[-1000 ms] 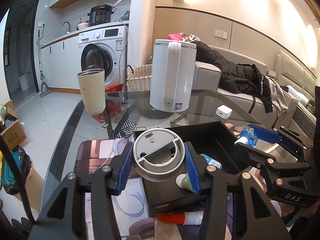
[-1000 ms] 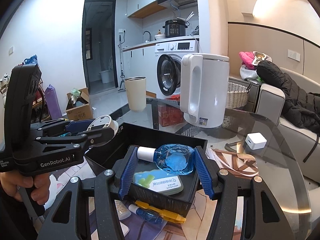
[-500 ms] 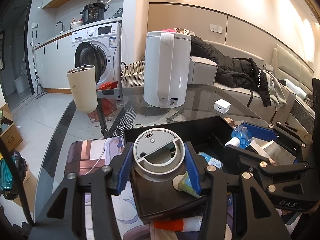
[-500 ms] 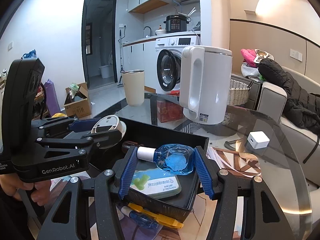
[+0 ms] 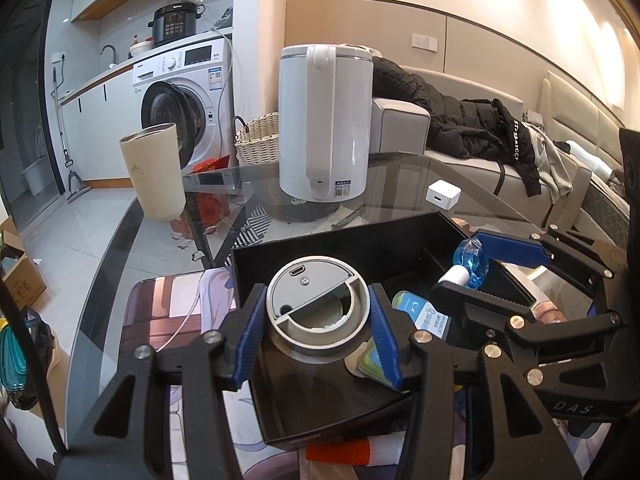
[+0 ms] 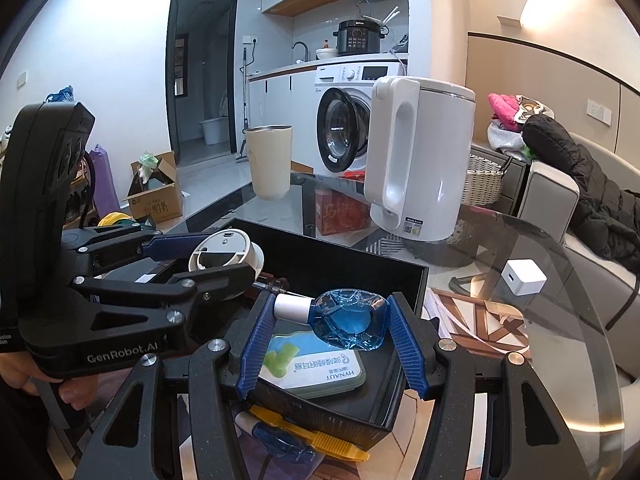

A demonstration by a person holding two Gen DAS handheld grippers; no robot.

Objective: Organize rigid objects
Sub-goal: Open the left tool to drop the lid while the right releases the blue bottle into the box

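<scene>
My left gripper point(image 5: 318, 330) is shut on a round grey device point(image 5: 316, 308) and holds it above the left part of a black box point(image 5: 332, 248). It also shows in the right wrist view point(image 6: 224, 256). My right gripper point(image 6: 332, 340) is shut on a clear blue bottle with a white cap point(image 6: 348, 322), held over the box's right side point(image 6: 416, 280). The bottle also shows in the left wrist view point(image 5: 470, 262). A green and white flat tin point(image 6: 316, 368) lies in the box under the bottle.
A white kettle point(image 5: 324, 120) and a beige tumbler point(image 5: 154, 172) stand on the glass table behind the box. A small white cube point(image 6: 522, 278) sits at the right. A red and white tube point(image 5: 352, 450) and a blue and yellow tool point(image 6: 304, 438) lie before the box.
Both grippers have moved forward over the box with their objects still held. The box and kettle appear closer now.
</scene>
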